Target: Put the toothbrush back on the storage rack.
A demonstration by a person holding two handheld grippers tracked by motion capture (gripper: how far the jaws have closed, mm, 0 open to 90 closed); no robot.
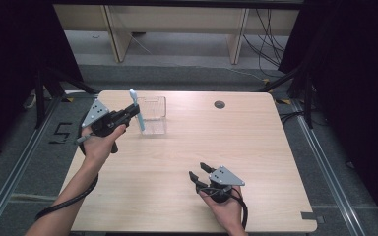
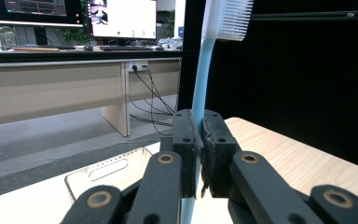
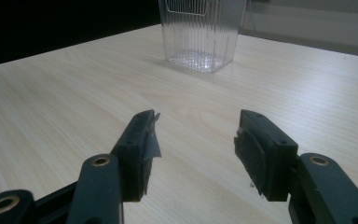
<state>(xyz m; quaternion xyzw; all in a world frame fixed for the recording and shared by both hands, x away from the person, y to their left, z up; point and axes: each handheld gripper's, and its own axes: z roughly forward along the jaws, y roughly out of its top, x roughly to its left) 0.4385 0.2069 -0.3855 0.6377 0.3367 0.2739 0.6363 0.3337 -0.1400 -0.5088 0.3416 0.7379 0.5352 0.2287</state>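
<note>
Work in hand: a light-blue toothbrush (image 1: pixel 137 109) was being carried toward the clear ribbed plastic container (image 1: pixel 153 116), apparently to be stood in it.
Done: the toothbrush was already lifted off the table (image 1: pixel 256 162) and was clamped by its handle in the left gripper (image 1: pixel 128 114), held roughly upright with the bristle head on top.
Left: the toothbrush was not yet inside the container; it was held just beside the container's near-left wall, so the lowering in and the release were judged to remain.
Left gripper: its jaws were pressed together on the toothbrush handle, as was seen plainly in the left gripper view.
Right gripper: the right gripper (image 1: pixel 200 173) was held low over the table, well apart from the container on the person's side, its jaws spread and nothing between them.
High view alone: the spacing of both grippers around the container was shown, along with the person's forearms.
Left gripper view alone: the white bristles of the toothbrush (image 2: pixel 204 70) and the pinch on its handle were shown; the container (image 2: pixel 107 175) was seen below and beyond the jaws.
Right gripper view alone: the inside of the container (image 3: pixel 200 35) was shown, and it appeared empty, though the ribbed walls made this hard to confirm.
</note>
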